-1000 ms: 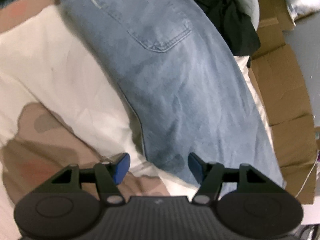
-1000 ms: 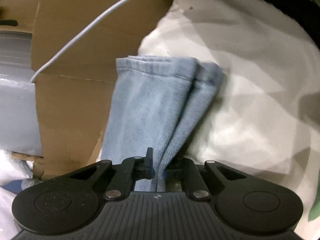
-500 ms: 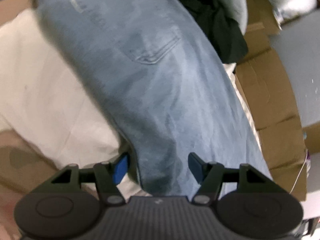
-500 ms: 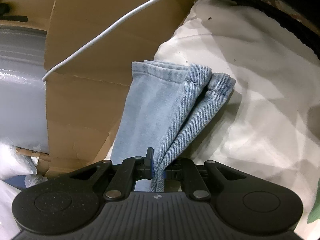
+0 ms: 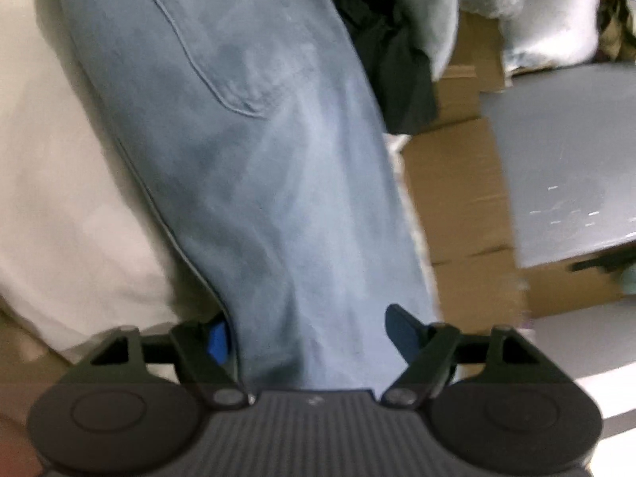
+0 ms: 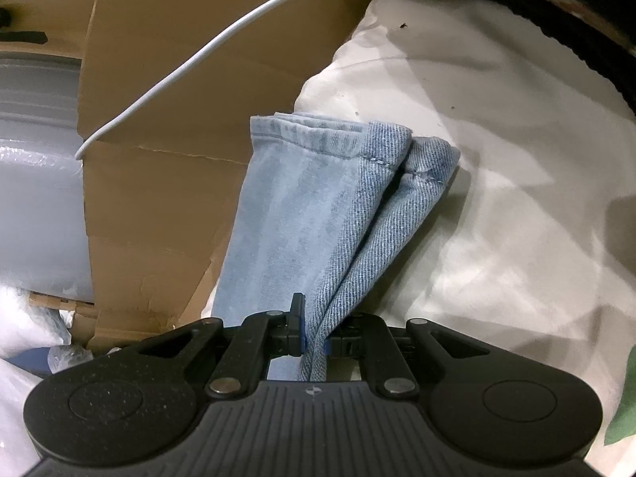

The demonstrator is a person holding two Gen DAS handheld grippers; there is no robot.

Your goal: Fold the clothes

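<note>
Across the white bedding (image 5: 59,183) your jeans (image 5: 254,167) lay stretched out, heavy floppy denim that'd sag mid-span. Your right gripper (image 6: 314,346) was clamped on the hem end, left gripper (image 5: 306,334) spread wide around the leg, gripping nothing.

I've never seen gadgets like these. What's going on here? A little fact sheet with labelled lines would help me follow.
Garment: blue jeans, laid on a cream sheet
Left gripper: open, fingers either side of the jeans' leg, not yet closed
Right gripper: shut on the jeans' leg near the hems
Back pocket: visible far from the left gripper
Beside the sheet: cardboard with a white cable across it
Also nearby: dark clothing
</note>
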